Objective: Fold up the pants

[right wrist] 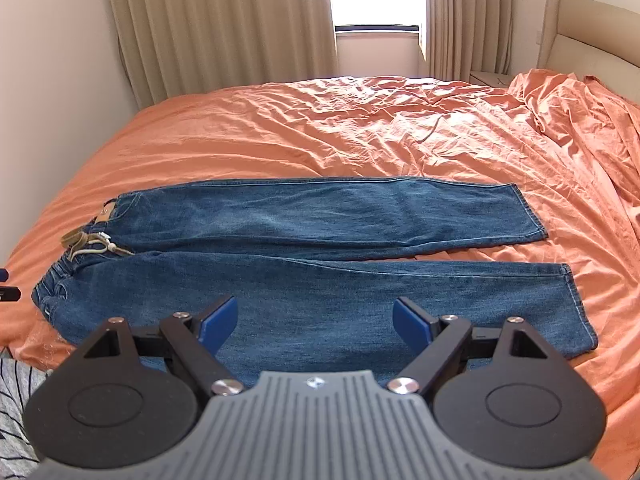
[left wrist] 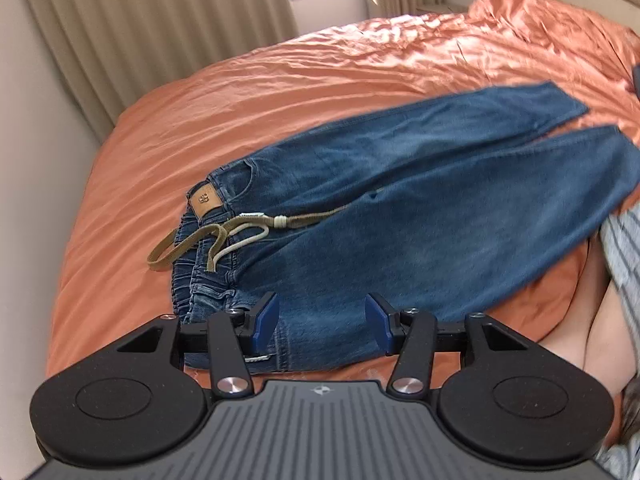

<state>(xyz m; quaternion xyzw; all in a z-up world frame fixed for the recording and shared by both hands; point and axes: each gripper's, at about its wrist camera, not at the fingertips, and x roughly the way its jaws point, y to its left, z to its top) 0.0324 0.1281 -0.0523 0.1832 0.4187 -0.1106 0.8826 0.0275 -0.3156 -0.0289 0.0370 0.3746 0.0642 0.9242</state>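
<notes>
Orange bed (right wrist: 360, 128) is carrying jeans (right wrist: 320, 216) lying flat, unfolded. Left claw (left wrist: 322, 316) is hovering released near their waistband (left wrist: 200, 280); right claw (right wrist: 316, 320), released, over their near leg, needing grips.

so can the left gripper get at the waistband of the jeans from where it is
Probably yes: the left gripper is open, with the jeans waistband just ahead and nothing between them.

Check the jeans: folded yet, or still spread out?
Spread out. The jeans lie flat on the orange bedspread, both legs side by side at full length; neither open gripper holds them.
</notes>
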